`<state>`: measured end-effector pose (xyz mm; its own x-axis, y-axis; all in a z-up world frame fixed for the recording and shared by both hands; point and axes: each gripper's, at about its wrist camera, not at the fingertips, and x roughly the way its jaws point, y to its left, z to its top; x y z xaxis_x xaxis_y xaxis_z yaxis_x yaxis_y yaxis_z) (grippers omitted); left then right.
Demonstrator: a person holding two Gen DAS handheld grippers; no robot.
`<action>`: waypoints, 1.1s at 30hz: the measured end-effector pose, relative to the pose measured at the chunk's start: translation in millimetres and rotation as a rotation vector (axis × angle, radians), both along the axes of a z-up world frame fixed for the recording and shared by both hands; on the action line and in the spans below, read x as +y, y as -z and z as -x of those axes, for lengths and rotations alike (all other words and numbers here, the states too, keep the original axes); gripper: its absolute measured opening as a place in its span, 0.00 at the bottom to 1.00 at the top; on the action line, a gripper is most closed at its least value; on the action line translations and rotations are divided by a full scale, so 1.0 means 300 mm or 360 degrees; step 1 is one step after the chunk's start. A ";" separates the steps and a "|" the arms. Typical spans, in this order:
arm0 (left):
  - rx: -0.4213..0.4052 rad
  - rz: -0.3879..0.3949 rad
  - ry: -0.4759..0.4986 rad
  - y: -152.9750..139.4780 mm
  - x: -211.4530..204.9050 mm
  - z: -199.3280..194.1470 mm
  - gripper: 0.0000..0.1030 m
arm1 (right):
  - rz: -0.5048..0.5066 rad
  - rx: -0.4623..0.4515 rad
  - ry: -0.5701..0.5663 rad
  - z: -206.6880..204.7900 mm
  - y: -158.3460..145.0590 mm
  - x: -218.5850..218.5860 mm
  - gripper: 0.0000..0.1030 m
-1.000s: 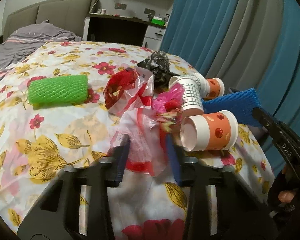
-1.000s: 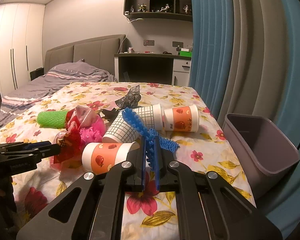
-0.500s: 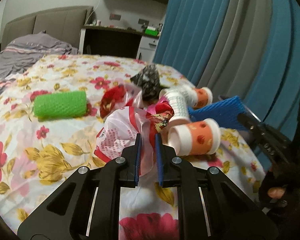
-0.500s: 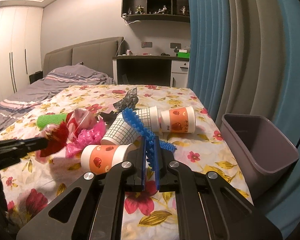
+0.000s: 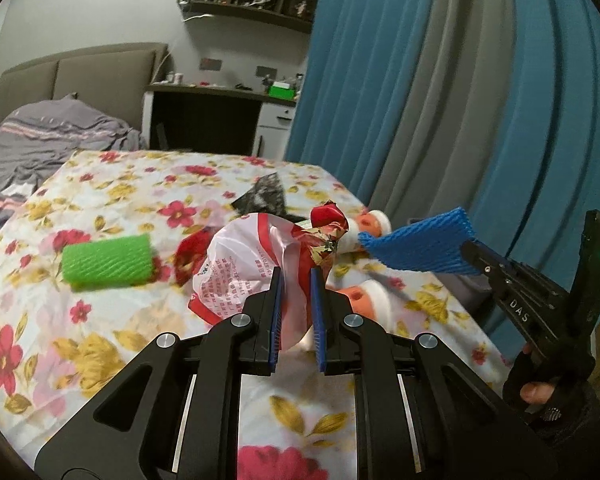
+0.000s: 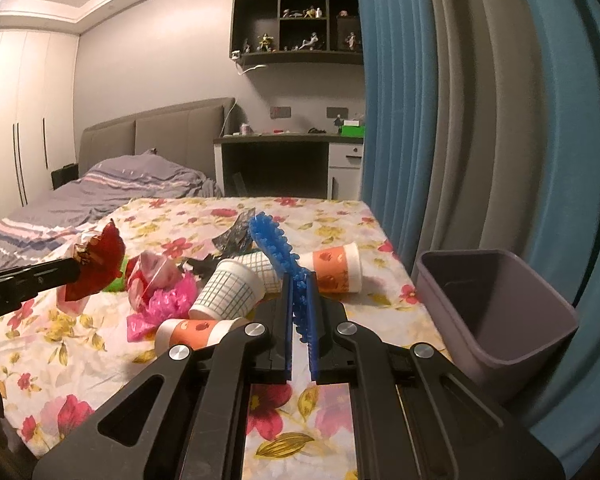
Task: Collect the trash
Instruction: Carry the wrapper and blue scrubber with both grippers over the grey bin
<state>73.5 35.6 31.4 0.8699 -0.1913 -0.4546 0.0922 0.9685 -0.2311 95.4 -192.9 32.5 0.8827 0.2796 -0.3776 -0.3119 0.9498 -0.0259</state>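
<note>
A: Both hands are loaded. The left gripper [image 5: 295, 280] has its jaws pinched on a red-and-white plastic bag [image 5: 252, 268], lifted clear of the bed [image 5: 100, 340].

B: And the right gripper [image 6: 300, 288] is clamped on a blue foam net [image 6: 274, 246], held up over the bed's right edge. The jaws are nearly together with the net squeezed flat between them.

A: Where's it all going? There's a grey bin [image 6: 496, 312] just off the bed's right edge, beside the blue curtain [image 6: 396, 120].

B: From the right wrist view its inside looks bare as far as I can see, though the bottom is out of sight. So I'd judge nothing is collected yet, or very little.

A: Plenty left on the bed. A checked paper cup [image 6: 228, 290] lies on its side near the middle, with two orange-print cups, one [image 6: 334, 266] toward the right edge and one [image 6: 198, 330] nearer the camera.

B: Add the pink plastic wad [image 6: 164, 308] touching the near orange cup, a black crumpled bag [image 6: 236, 236] behind the cups, and a green foam net [image 5: 108, 266] well apart toward the left side.

A: So it's early days: two pieces in hand, none seen binned, and at least six more pieces waiting.

B: The blue net looks closest to the bin, so I'd expect that one to drop first.
</note>
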 end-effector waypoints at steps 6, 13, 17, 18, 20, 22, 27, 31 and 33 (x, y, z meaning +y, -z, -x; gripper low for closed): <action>-0.0038 -0.0010 0.0107 -0.053 -0.112 -0.042 0.13 | -0.0028 -0.0056 0.0068 0.005 -0.045 -0.071 0.07; -0.0115 -0.0005 0.0315 -0.140 -0.329 -0.130 0.13 | -0.0036 -0.0180 0.0272 -0.013 -0.128 -0.234 0.07; -0.0137 0.0013 0.0427 -0.179 -0.470 -0.219 0.13 | -0.0031 -0.0197 0.0384 -0.038 -0.141 -0.326 0.07; -0.0133 0.0022 0.0452 -0.183 -0.505 -0.242 0.13 | -0.0023 -0.0198 0.0413 -0.050 -0.141 -0.349 0.07; -0.0121 0.0050 0.0494 -0.185 -0.562 -0.287 0.13 | -0.0003 -0.0192 0.0456 -0.075 -0.135 -0.380 0.07; -0.0108 0.0069 0.0527 -0.185 -0.616 -0.331 0.13 | 0.0012 -0.0184 0.0488 -0.099 -0.127 -0.402 0.07; -0.0053 0.0111 0.0600 -0.157 -0.747 -0.447 0.13 | 0.0022 -0.0153 0.0546 -0.157 -0.092 -0.456 0.07; 0.0010 0.0104 0.0623 -0.121 -0.814 -0.506 0.13 | 0.0038 -0.0129 0.0574 -0.205 -0.065 -0.487 0.07; 0.0039 0.0099 0.0635 -0.101 -0.843 -0.531 0.13 | 0.0040 -0.0116 0.0585 -0.218 -0.053 -0.494 0.07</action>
